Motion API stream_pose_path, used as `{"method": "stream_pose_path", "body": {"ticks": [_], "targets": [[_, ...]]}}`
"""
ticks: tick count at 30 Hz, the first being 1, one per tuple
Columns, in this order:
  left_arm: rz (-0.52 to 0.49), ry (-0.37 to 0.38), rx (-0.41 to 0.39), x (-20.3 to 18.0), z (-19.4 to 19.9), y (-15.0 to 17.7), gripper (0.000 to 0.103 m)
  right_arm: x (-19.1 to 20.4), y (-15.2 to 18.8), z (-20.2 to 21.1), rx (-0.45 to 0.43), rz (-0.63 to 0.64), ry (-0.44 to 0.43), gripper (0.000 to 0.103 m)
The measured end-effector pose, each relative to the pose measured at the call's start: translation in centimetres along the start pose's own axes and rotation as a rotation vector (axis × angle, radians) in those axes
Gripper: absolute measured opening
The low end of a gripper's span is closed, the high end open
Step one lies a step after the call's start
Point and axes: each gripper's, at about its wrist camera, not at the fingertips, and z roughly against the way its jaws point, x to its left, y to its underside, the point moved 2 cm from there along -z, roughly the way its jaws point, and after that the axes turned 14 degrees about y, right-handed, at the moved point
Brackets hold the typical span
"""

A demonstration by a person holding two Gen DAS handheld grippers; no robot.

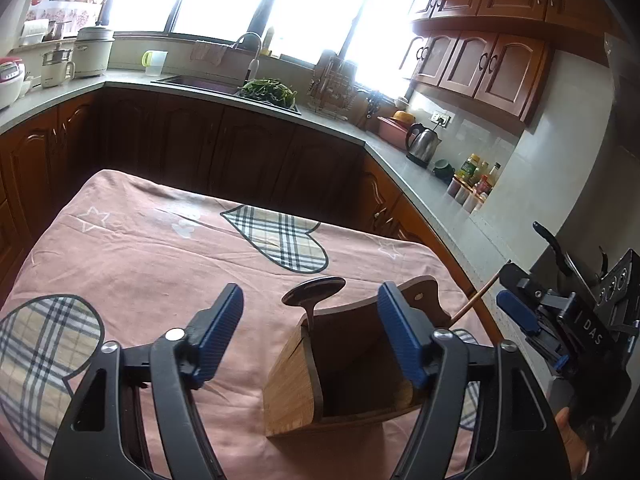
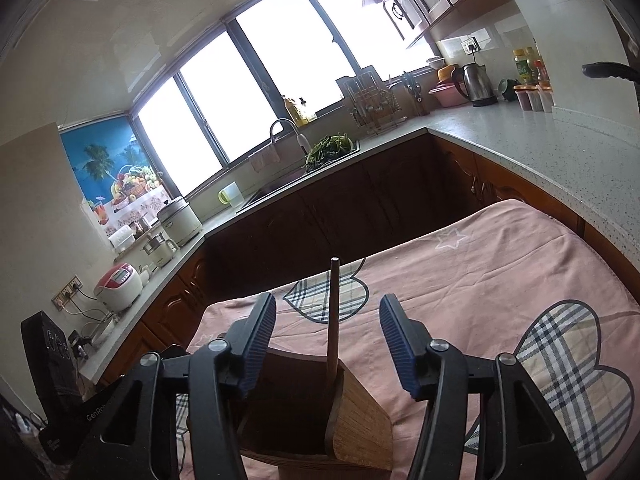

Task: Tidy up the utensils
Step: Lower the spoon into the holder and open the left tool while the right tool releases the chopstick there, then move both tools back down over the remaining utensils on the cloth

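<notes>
A wooden utensil holder (image 1: pixel 340 376) stands on the pink cloth of the table (image 1: pixel 160 260). A metal spoon (image 1: pixel 314 292) stands in it, bowl up, leaning on the rim. My left gripper (image 1: pixel 310 292) is open just above the holder, its pads well apart on either side of the spoon and not touching it. In the right wrist view the holder (image 2: pixel 360 420) sits below my open right gripper (image 2: pixel 328 302). A thin wooden stick (image 2: pixel 334 320) stands upright in the holder between the pads, free of both. From the left it shows as a slanted stick (image 1: pixel 476 300).
The table's right edge runs close to a grey counter (image 2: pixel 560 160) with a kettle (image 1: pixel 422 144), bottles (image 1: pixel 478 176) and jars. A sink (image 1: pixel 208 82) with greens (image 1: pixel 268 90) and a dish rack (image 1: pixel 332 88) lies under the windows. Appliances (image 1: pixel 90 50) line the left counter.
</notes>
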Motion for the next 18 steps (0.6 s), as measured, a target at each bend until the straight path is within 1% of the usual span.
{"method": "stream_pose_path", "body": {"ticks": [1,2,3,4,5,7,9,12,18], "targets": [[-0.001,-0.003,-0.006,-0.1,0.4,0.1,0.084,-0.1,-0.1,0.3,0.004,-0.01,-0.008,0.078],[-0.006,-0.006,-0.013,-0.1,0.9,0.3,0.086,-0.3,-0.1,0.6,0.004,-0.019,-0.014,0.082],[-0.01,-0.012,-0.014,-0.2,1.4,0.4,0.092,-0.4,-0.1,1.1,0.002,-0.028,-0.019,0.088],[-0.009,-0.022,-0.012,-0.2,1.8,0.6,0.1,-0.5,0.0,1.6,0.001,-0.034,-0.022,0.09],[-0.006,-0.028,-0.011,-0.2,2.3,0.8,0.101,-0.6,0.0,2.1,0.002,-0.038,-0.026,0.09],[0.0,-0.017,-0.011,-0.2,3.5,1.3,0.101,-0.7,0.3,3.1,0.011,-0.04,-0.035,0.09],[0.003,-0.025,0.001,-0.3,4.5,1.8,0.101,-0.8,0.8,4.1,0.027,-0.042,-0.044,0.09],[0.015,-0.007,0.007,-0.4,6.3,2.9,0.101,-1.2,1.6,5.8,0.052,-0.047,-0.052,0.09],[-0.006,0.001,0.038,-1.2,9.6,5.2,0.101,-2.0,3.5,9.9,0.059,-0.033,-0.055,0.09]]}}
